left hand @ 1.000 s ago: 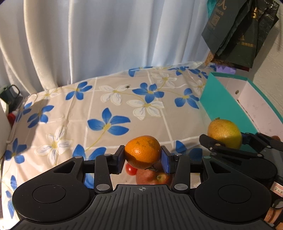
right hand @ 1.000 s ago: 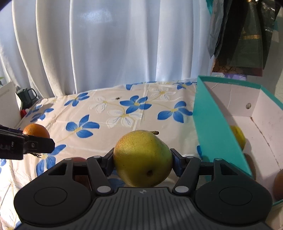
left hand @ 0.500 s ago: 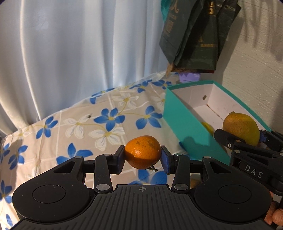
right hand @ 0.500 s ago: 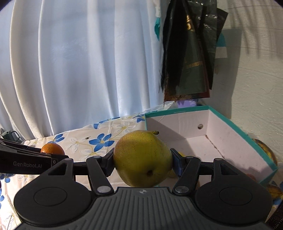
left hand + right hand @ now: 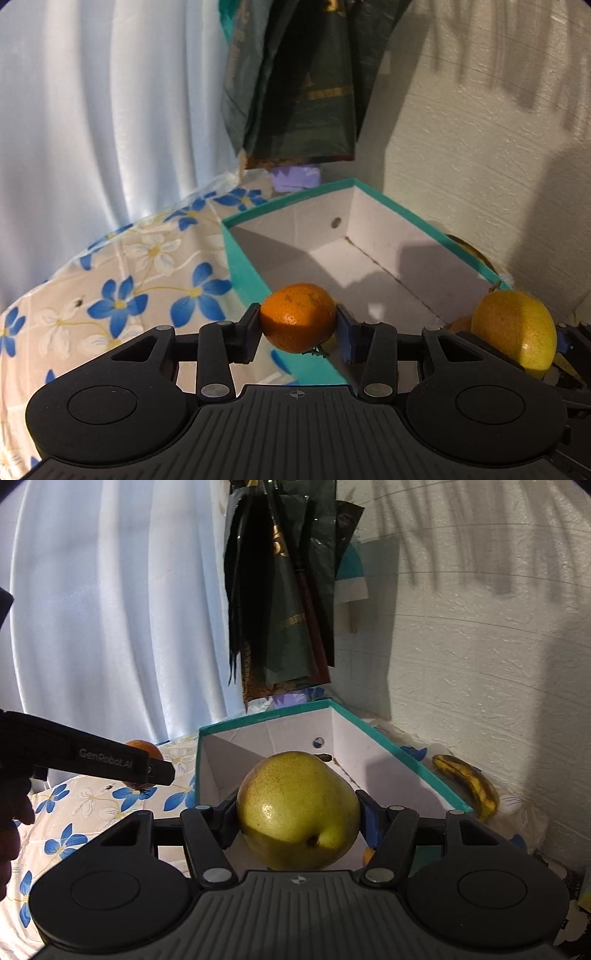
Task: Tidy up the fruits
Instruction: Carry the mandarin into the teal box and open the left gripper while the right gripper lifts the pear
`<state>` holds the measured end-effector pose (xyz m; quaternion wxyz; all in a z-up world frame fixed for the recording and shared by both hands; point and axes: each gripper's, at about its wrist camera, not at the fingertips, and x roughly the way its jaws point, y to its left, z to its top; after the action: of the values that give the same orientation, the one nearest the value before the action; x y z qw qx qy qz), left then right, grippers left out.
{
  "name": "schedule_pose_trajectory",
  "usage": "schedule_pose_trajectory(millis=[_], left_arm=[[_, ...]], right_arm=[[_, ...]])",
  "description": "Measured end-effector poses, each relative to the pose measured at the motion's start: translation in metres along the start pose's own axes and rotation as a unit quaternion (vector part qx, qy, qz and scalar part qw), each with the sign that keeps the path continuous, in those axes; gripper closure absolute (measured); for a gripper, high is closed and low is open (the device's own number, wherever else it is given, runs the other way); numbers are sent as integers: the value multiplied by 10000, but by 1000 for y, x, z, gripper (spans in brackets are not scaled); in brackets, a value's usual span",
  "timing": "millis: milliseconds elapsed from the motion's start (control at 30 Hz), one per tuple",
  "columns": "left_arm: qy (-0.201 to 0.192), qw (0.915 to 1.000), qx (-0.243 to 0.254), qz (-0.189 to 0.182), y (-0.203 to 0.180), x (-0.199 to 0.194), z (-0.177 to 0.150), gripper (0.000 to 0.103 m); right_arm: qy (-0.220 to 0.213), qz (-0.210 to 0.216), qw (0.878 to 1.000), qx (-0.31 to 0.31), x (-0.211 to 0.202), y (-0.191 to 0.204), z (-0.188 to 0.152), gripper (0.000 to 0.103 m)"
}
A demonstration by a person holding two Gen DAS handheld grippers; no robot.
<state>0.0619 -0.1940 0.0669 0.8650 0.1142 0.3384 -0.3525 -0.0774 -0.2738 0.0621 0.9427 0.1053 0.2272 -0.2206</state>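
My left gripper (image 5: 298, 325) is shut on an orange (image 5: 297, 316) and holds it in the air over the near left wall of a teal box (image 5: 242, 266) with a white inside. My right gripper (image 5: 298, 821) is shut on a yellow-green pear (image 5: 298, 810) and holds it above the box's (image 5: 410, 762) near end. The pear also shows at the right of the left wrist view (image 5: 513, 334). The left gripper with the orange (image 5: 142, 747) shows at the left of the right wrist view. A small orange fruit (image 5: 367, 856) lies in the box under the right gripper.
A spotted banana (image 5: 469, 784) lies on the cloth right of the box, by the white wall. Dark bags (image 5: 303, 81) hang above the box's far end. A flowered tablecloth (image 5: 122, 291) covers the table left of the box. White curtains (image 5: 118, 609) hang behind.
Both grippers have swung right and forward with their fruit, from over the flowered cloth to over the teal box. Both grips are unchanged.
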Motion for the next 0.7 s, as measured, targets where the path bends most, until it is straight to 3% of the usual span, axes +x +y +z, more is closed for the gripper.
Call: schedule_pose_trajectory(millis=[167, 400, 700], left_arm=[[221, 9994, 85, -239, -21, 36, 4, 57], [452, 9985, 240, -179, -39, 67, -4, 57], [322, 9974, 627, 117, -51, 81, -11, 57]], right_arm=[[-56, -239, 9997, 84, -3, -15, 0, 41], [-86, -408, 9991, 104, 0, -25, -1, 41], [-64, -504, 9987, 90, 8, -28, 1, 41]])
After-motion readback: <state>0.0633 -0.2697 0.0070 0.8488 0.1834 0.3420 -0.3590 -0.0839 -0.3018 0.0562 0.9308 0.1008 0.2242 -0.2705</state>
